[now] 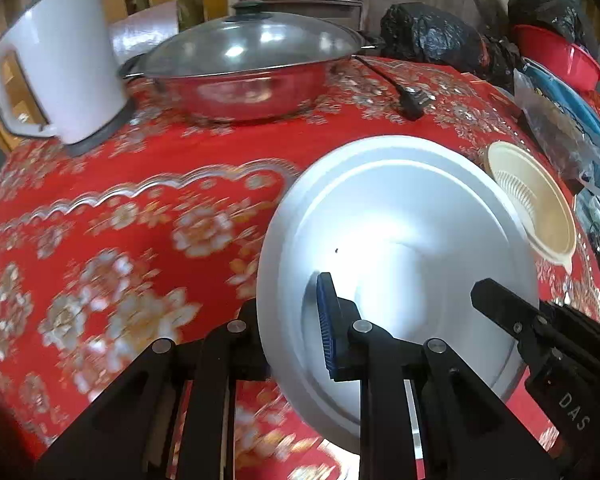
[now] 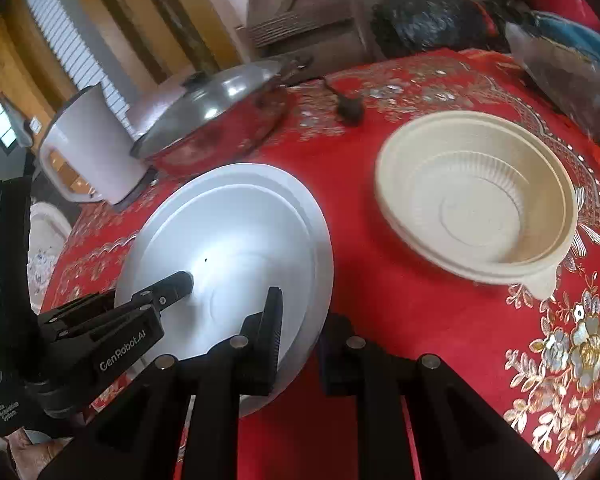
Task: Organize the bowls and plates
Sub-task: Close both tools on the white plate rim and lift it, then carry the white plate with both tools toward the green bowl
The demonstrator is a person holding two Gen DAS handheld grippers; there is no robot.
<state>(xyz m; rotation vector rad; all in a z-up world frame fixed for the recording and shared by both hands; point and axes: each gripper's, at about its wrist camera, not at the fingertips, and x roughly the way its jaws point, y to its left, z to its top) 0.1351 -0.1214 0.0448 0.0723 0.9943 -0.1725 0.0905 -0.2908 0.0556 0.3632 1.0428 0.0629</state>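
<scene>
Here I have both grippers on the white plate [image 1: 396,248], the left gripper [image 1: 292,320] pinching its near rim and the right gripper [image 2: 300,344] pinching the rim beside it, so the plate tilts up off the red tablecloth [image 1: 140,200]. I judge the beige bowl [image 2: 476,204], just beyond toward the tabletop's right edge, is its destination.

The plate [image 1: 400,216] is plain white, the bowl [image 2: 476,200] cream. The desk [image 1: 160,184] cloth is red with gold-and-silver flowers; the kettle [image 1: 64,60] is white.

red-clothed table [image 2: 400,300] under bowl [image 2: 476,204], wok [image 1: 244,80]
</scene>
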